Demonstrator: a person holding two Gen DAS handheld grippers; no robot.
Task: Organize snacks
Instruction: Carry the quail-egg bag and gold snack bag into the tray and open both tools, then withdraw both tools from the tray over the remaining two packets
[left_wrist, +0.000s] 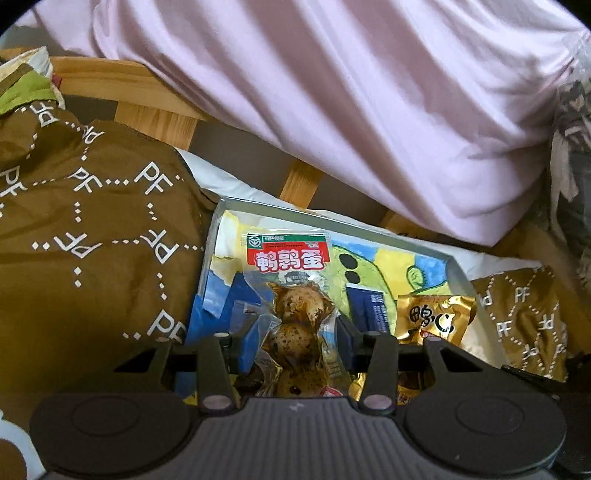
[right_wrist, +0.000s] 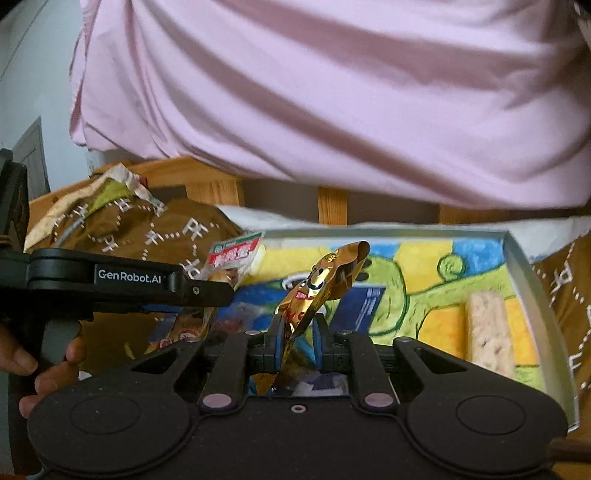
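Left wrist view: left gripper (left_wrist: 295, 332) with fingers clenched on a clear quail egg packet (left_wrist: 295, 295), held above the shallow metal tray (left_wrist: 332, 219). Right gripper (right_wrist: 298, 332) fingers grasping a gold foil snack pouch (right_wrist: 321, 284) over the same tray, beside a rice cracker bar (right_wrist: 487, 332) already lying inside. Carrying step, probably; next, lowering both and releasing on bare tray floor. Brown printed fabric (left_wrist: 92, 221) crowding the tray's edge, pink garment (right_wrist: 332, 92) close behind.

Both wrist views look closely down on the tray (left_wrist: 458, 266).
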